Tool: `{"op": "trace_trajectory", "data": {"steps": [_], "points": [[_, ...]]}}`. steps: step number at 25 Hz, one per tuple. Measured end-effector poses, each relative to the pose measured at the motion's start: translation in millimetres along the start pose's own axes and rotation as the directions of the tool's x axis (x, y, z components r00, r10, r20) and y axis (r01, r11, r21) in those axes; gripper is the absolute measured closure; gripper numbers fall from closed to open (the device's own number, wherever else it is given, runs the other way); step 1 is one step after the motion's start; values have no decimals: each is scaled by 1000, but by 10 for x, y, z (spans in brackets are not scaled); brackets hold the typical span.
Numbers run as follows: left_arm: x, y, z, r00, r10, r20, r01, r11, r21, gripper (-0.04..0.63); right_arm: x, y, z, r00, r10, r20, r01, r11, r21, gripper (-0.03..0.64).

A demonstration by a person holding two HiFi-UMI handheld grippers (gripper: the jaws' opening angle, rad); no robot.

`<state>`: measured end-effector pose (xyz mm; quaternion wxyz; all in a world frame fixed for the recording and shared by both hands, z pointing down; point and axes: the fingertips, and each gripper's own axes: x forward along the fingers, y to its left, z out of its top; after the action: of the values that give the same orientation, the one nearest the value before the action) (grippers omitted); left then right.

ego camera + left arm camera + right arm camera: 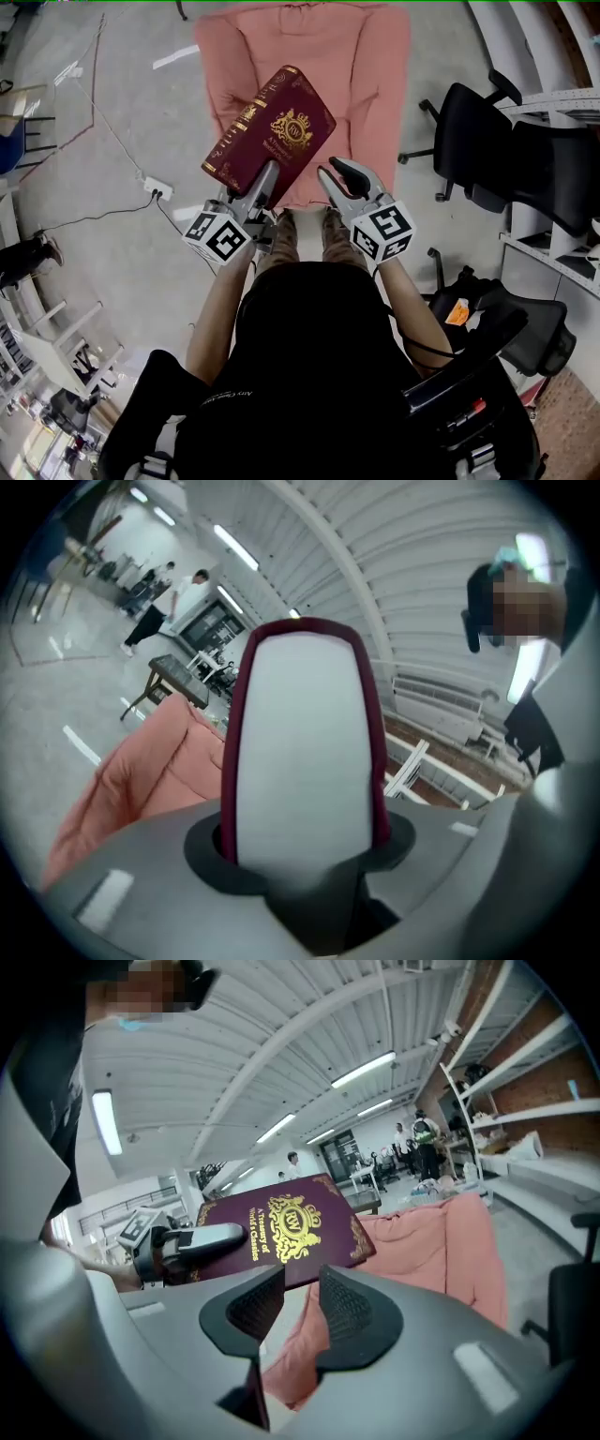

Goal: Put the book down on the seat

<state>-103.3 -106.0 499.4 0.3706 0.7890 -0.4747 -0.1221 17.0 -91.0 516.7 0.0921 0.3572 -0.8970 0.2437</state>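
A thick maroon book with gold print on its cover hangs tilted in the air above the pink cushioned seat. My left gripper is shut on the book's near lower edge. In the left gripper view the white page block fills the space between the jaws, with the pink seat behind it at the left. My right gripper stands just right of the book. It does not touch the book, and its jaws are a little apart with nothing between them. The right gripper view shows the book's cover and the left gripper on it.
Black office chairs stand to the right, beside white shelving. A power strip with cables lies on the grey floor at the left. My shoes stand just in front of the seat. People stand far off.
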Motion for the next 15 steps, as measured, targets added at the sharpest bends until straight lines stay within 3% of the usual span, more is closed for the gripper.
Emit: {"op": "trace_trajectory", "data": {"steps": [3,7,9,15], "points": [[-27,-31,-19,996,-84,37,88,985,-146,373,24,-47,-76,999,29,23,-32,983,181,430],[-49,-98,-57,985,-149,93,164,967,-195,373,-12,-128,-128,992,77,101,-112,906,409,347],[-95,-67,-34,977,-163,141,195,947,-257,373,-20,-85,-118,985,115,132,-163,875,456,294],[-212,-22,127,944,-242,225,314,869,-382,373,170,324,148,935,242,258,-347,765,542,265]]}}
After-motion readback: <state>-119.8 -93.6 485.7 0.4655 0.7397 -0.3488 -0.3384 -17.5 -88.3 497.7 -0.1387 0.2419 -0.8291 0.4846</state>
